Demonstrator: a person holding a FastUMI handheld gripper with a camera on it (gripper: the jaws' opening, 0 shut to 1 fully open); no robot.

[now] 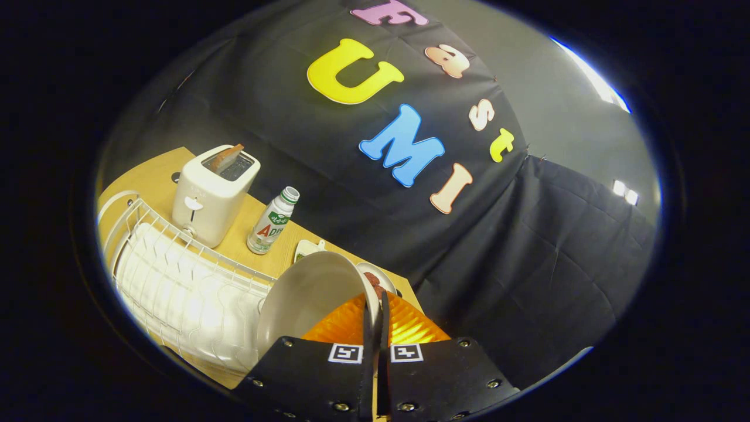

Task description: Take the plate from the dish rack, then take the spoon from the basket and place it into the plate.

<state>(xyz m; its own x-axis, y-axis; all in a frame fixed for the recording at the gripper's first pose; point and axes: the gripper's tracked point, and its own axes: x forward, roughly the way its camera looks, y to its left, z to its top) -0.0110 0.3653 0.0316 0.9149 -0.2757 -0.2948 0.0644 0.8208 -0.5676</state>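
Observation:
A white plate (304, 296) stands on edge, lifted above the white wire dish rack (181, 281), its hollow face turned toward the rack. My gripper (375, 305) is shut on the plate's rim, with both fingers pressed together on the edge. The view is tilted, so the wooden table (146, 176) slopes. I cannot make out a spoon or a basket.
A white toaster (212, 193) with a slice of toast stands behind the rack. A small bottle with a green cap (272, 220) is next to it. Beyond the plate lie a small white dish (307, 249) and a saucer with something reddish (375, 280).

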